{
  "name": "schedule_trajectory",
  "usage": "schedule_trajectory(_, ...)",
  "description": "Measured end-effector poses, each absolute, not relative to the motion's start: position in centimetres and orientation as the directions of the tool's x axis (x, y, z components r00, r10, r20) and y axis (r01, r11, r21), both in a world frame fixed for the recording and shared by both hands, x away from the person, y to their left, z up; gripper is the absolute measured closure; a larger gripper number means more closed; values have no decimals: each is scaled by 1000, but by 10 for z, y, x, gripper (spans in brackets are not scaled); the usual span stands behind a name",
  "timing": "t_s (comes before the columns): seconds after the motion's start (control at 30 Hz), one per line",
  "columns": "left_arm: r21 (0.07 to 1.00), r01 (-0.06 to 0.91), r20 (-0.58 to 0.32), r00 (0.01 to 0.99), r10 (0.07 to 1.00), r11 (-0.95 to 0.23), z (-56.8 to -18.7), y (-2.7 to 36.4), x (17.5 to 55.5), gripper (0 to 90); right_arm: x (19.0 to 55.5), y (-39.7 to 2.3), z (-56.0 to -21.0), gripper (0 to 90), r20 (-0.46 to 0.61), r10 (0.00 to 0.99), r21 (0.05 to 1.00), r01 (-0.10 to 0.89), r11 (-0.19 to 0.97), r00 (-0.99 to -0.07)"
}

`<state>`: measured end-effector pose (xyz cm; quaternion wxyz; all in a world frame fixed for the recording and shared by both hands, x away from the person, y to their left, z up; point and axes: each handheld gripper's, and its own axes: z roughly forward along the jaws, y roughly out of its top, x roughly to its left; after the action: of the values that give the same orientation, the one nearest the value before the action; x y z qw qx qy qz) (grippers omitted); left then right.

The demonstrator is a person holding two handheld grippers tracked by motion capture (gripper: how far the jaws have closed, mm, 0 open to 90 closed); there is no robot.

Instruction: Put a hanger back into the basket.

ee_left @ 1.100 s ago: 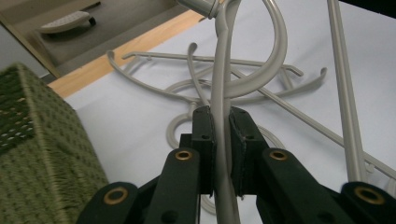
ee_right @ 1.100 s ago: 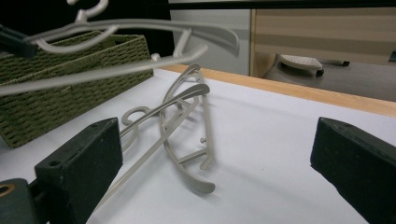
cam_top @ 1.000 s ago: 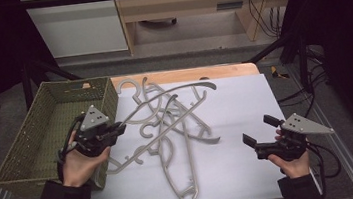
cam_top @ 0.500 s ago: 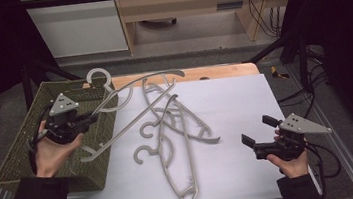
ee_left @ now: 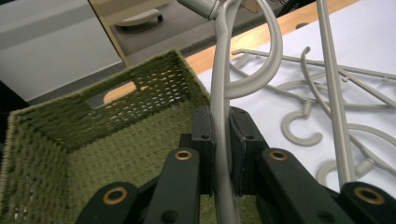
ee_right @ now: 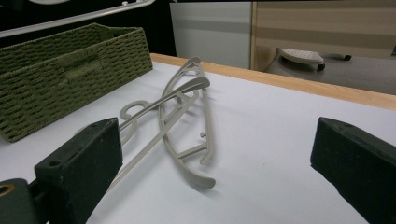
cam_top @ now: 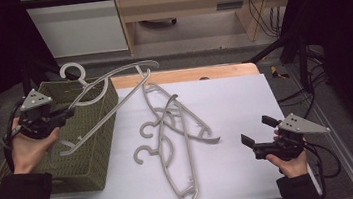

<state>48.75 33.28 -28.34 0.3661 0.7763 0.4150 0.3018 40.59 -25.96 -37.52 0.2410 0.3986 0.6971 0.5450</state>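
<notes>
The left tool [cam_top: 68,113] is clamped tight on one grey hanger [cam_top: 108,94], gripping its thin bar. That hanger hangs over the green woven basket [cam_top: 98,158] at the counter's [cam_top: 235,103] left edge, its long axis slanting from the basket up toward the far side, hook [cam_top: 71,71] highest. It must drop lower and turn along the basket to fit inside. The right tool [cam_top: 256,135] hovers wide open and empty, nearer the remaining hangers [cam_top: 178,129] lying to its left.

Held hanger [ee_left: 223,116] cropped, perhaps halfway
</notes>
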Motion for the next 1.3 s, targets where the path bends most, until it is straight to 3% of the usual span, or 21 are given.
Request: schedule_trajectory(1.3, 791, 496, 210, 331, 920, -359, -314, 444, 496, 813, 411, -256, -381, 25, 99, 822, 943, 316, 102, -560)
